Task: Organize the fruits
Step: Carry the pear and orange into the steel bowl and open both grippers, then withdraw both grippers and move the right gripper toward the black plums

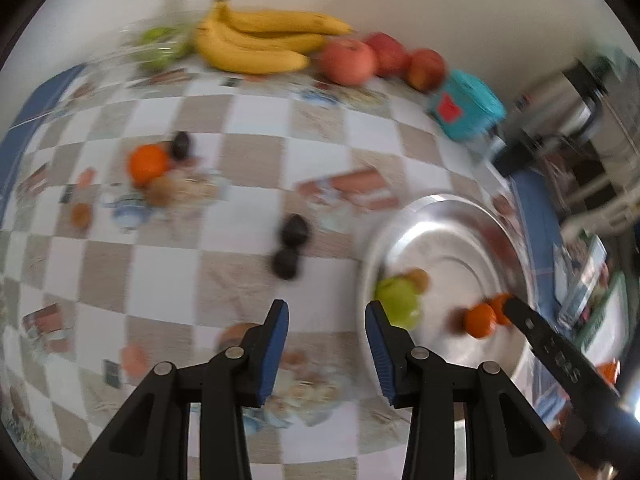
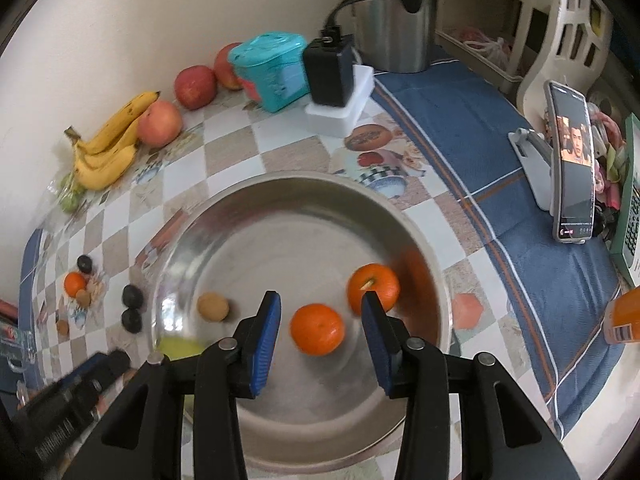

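A steel bowl holds two oranges, a brown kiwi and a green apple. My right gripper is open over the bowl, its jaws on either side of the near orange. My left gripper is open and empty above the tablecloth, left of the bowl. Two dark avocados lie just ahead of it. Further left lie an orange, a kiwi and another avocado.
Bananas, three red apples and bagged green fruit line the back wall. A teal box, a black charger on a white block, a kettle and a phone on a stand stand to the right.
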Available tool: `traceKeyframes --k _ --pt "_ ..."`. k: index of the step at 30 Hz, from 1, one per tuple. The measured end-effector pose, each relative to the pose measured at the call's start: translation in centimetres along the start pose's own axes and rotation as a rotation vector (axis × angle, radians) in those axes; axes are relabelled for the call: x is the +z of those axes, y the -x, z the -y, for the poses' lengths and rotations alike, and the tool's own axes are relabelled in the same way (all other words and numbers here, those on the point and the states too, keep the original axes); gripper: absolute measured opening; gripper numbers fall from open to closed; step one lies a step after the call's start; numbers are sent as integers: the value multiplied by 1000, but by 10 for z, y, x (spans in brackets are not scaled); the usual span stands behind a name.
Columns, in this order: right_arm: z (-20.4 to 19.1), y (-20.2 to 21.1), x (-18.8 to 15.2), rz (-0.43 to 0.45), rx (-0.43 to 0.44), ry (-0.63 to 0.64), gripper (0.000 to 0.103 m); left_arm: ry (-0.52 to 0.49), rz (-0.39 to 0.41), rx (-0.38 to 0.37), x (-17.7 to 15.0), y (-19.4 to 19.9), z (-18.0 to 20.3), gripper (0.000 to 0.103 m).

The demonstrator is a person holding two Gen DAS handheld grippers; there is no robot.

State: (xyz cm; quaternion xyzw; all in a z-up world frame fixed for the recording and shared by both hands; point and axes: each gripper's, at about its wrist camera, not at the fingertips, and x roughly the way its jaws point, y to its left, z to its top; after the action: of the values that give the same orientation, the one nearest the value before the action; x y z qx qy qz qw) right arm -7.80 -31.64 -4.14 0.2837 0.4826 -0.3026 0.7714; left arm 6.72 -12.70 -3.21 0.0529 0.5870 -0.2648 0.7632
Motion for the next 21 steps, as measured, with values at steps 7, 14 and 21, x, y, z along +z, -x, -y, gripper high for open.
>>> traceKeyframes --k 7,14,21 --pt "-26 9 -8 -4 42 56 43 97 35 50 10 15 -41 44" --pt "-48 23 -14 15 69 111 43 164 64 81 15 28 -73 47" --pt "-64 31 -18 34 82 150 43 192 89 113 17 40 -89 66"
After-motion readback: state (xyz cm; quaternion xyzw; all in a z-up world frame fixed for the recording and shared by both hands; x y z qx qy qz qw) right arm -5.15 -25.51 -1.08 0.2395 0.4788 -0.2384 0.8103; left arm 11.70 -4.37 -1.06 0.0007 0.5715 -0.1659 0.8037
